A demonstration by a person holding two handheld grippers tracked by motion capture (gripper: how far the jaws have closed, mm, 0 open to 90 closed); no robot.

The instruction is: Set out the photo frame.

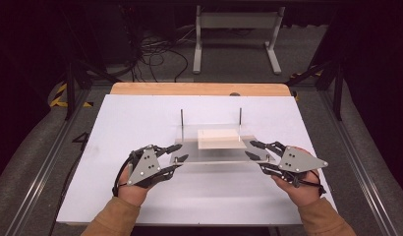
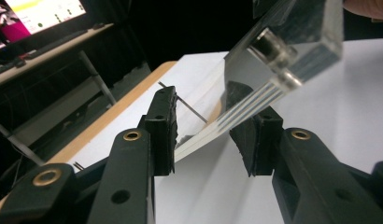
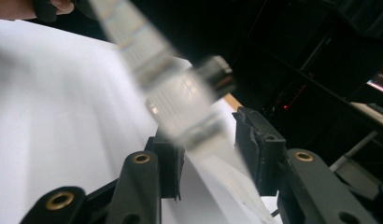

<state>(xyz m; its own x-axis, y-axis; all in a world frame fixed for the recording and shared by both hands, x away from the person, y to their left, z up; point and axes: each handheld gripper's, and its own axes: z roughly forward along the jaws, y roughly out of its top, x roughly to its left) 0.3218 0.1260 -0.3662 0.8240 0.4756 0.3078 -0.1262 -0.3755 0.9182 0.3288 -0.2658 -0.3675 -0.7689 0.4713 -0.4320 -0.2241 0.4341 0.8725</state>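
Note:
A clear layered plastic plate (image 1: 224,156) with two thin upright metal rods (image 1: 182,120) lies mid-table, and a pale wooden block (image 1: 220,137) shows at its middle. My left gripper (image 1: 179,152) reaches in at the plate's front left corner. In the left gripper view my left gripper (image 2: 210,135) has the plate's edge (image 2: 255,100) running slantwise between its pads, with a wide gap between them. My right gripper (image 1: 252,149) is at the plate's right edge. In the right gripper view my right gripper (image 3: 210,149) straddles the blurred plate (image 3: 175,93), with a gap at the right pad.
A white sheet (image 1: 140,123) covers the wooden table (image 1: 199,89). On the floor beyond it stand a grey metal frame (image 1: 236,29) and a tangle of cables (image 1: 155,54). A lit screen (image 2: 40,14) stands on a side desk.

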